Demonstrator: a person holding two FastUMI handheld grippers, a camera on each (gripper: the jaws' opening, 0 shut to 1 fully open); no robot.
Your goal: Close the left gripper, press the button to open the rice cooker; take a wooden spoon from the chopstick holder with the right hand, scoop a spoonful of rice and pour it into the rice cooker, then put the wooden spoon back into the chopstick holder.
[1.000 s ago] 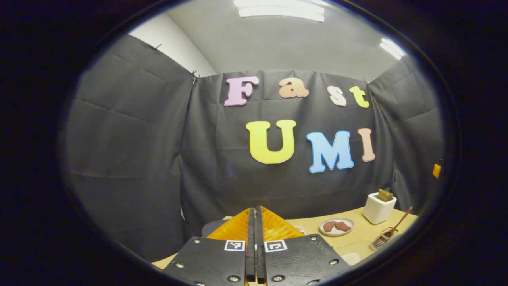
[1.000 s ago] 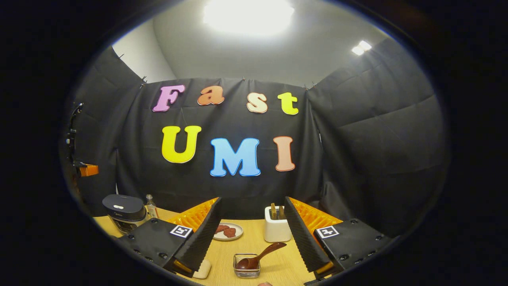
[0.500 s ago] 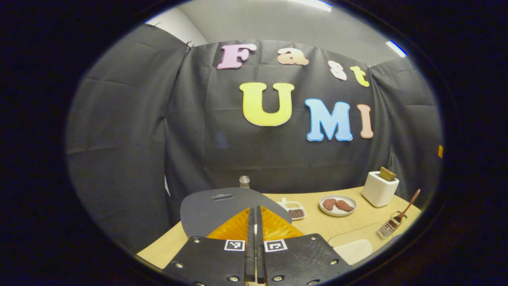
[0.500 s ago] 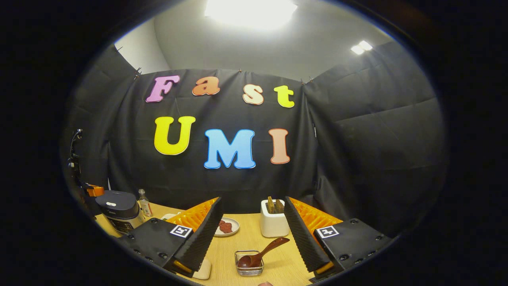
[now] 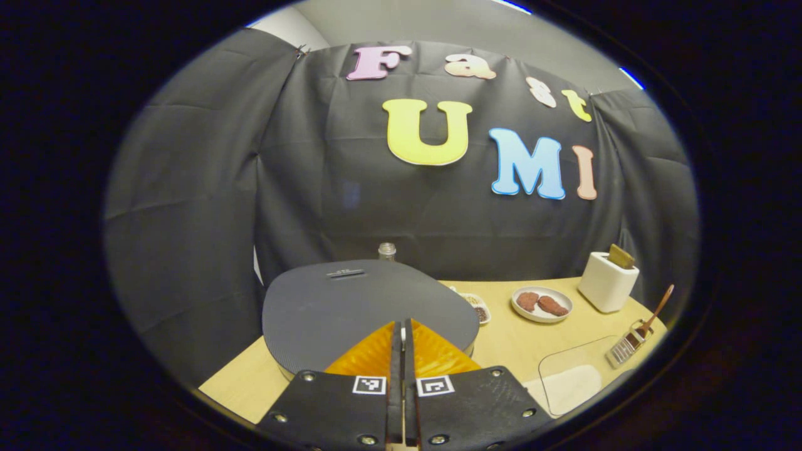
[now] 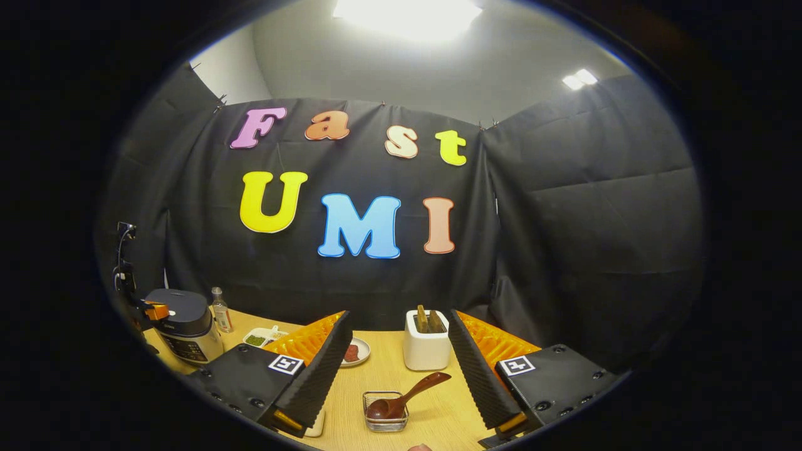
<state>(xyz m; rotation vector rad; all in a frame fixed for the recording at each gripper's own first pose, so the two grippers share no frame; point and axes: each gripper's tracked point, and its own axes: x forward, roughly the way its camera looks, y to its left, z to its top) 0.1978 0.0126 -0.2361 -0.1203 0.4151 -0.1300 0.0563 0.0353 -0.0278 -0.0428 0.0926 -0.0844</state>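
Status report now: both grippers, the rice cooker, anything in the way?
Left gripper shut, over rice cooker, lid down. Right gripper open, holds nothing; wooden spoon lies in a wire basket, not the chopstick holder. Nothing blocks the lid.

Ceiling lamp (image 6: 407,12) glares overhead; fisheye bends the edges, centre sharp.
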